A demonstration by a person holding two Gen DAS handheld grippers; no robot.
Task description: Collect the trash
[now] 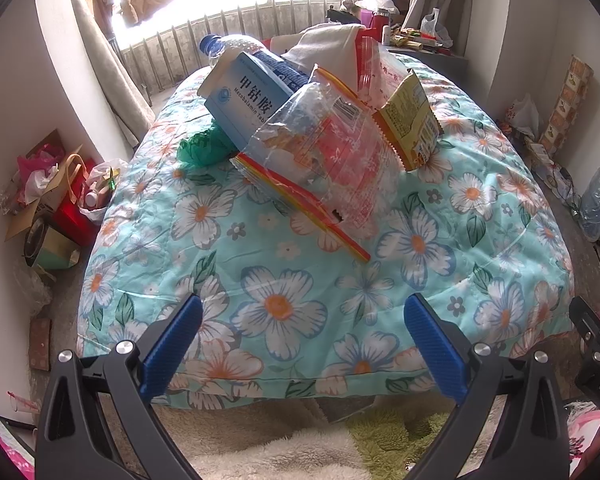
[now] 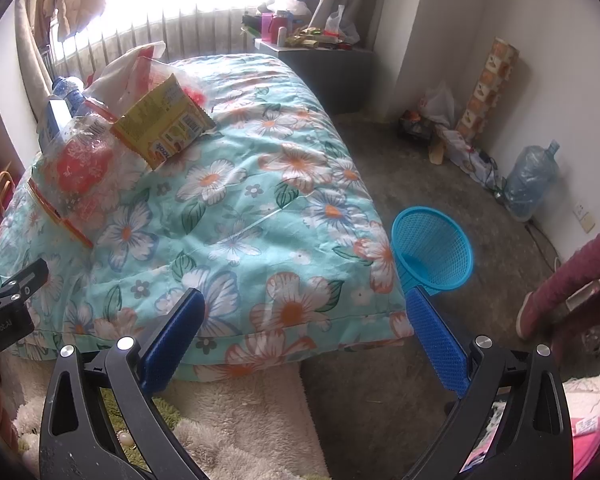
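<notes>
Both grippers – left gripper point(image 1: 302, 344), right gripper point(image 2: 306, 340) – spread wide, empty, short of the quilt point(image 1: 276, 280); trash pile point(image 1: 320, 136) lies ahead on it, nearer the left, basket point(image 2: 434, 252) off right.

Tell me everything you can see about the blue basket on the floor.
The blue basket is a round, open-topped bin of bright blue plastic mesh, wider at the rim than at its base. It stands on the grey floor, tilted a little, right beside the corner of the flowered quilt; whether they touch is unclear. It looks empty inside. It appears only in the right wrist view, just beyond the right tool, which is open and holds nothing.
</notes>
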